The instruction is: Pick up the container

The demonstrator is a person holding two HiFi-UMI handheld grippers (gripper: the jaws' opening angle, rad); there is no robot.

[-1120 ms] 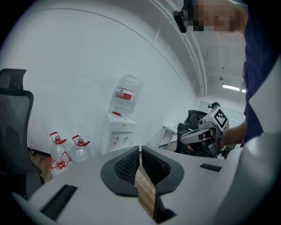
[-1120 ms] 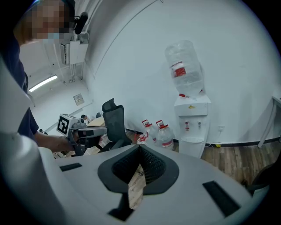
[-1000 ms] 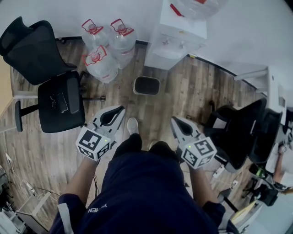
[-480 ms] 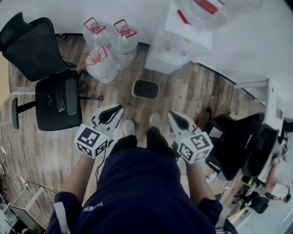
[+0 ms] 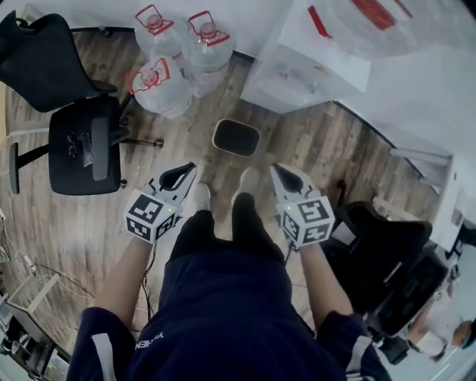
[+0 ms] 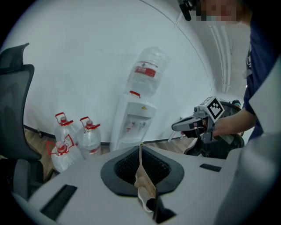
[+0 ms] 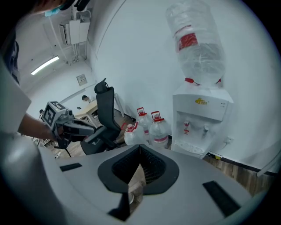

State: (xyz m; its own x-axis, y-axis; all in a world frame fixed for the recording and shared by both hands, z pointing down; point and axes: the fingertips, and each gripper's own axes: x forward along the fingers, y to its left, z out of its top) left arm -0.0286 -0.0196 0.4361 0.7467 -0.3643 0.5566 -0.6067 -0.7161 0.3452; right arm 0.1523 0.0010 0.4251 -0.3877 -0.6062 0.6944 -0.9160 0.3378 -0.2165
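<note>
While aloft, left tongs (image 5: 190,167), right tongs (image 5: 274,167) closed, empty.

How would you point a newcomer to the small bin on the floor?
Find the white water dispenser against the wall. On the wood floor in front of it, right of three clear jugs, sits the bin. Unlike the red-capped jugs, it is low, dark, open-topped.

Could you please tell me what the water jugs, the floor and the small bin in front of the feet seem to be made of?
Water jugs: clear glossy plastic, see-through, with red caps and handles.
Floor: matte wood-look planks with visible grain and seams; solid wood or laminate, I cannot tell.
Small bin: probably plastic, with a smooth pale rim and a dark inside.
</note>
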